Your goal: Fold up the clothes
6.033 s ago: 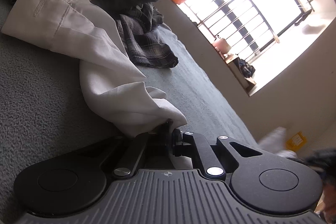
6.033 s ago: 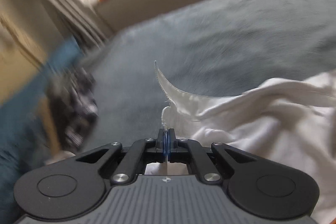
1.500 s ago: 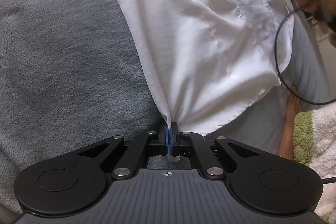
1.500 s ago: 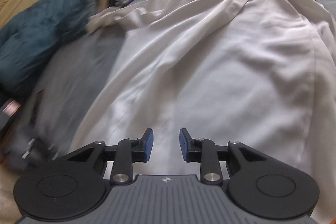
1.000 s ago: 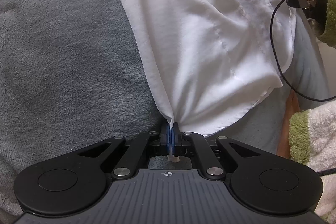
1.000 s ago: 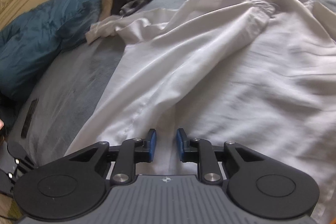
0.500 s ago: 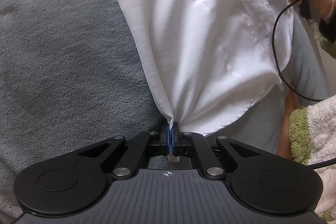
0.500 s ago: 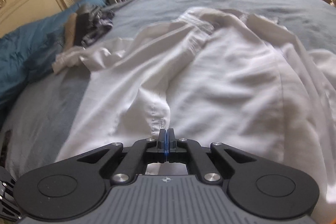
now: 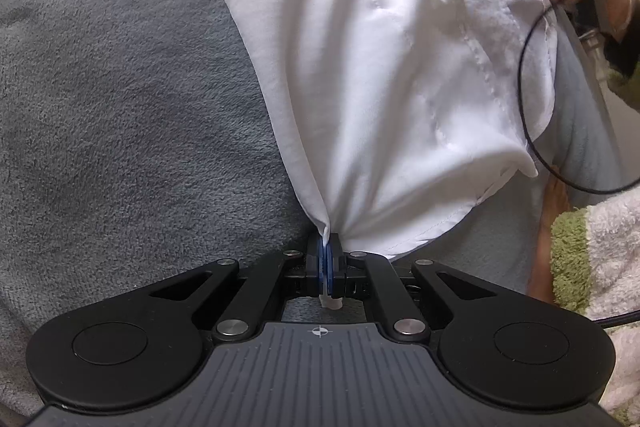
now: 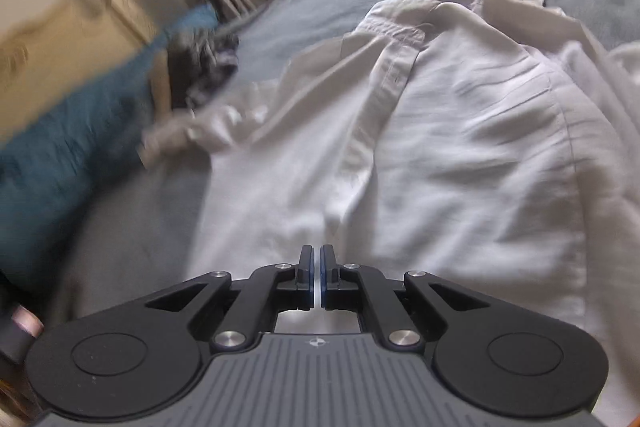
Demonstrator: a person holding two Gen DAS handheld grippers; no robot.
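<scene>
White shirt (image 9: 380,75) spread over grey blanket (image 9: 120,115) of bed. Left gripper (image 9: 328,255) clamped tight on hem corner, cloth pinched between blue fingers (image 9: 321,259). Right gripper (image 10: 316,277) nearly closed, thin slit between fingers (image 10: 306,275), fold of shirt (image 10: 460,147) seemingly caught there; view blurred.

My left gripper (image 9: 328,255): matte black, two round hubs, ribbed grey housing with a small crosshair mark, silver screws at the linkage pivots, blue-padded fingers (image 9: 322,259). My right gripper (image 10: 317,277) looks the same. A thin black cable (image 9: 524,83) loops by the fluffy white sleeve (image 9: 600,251) with its green cuff.
</scene>
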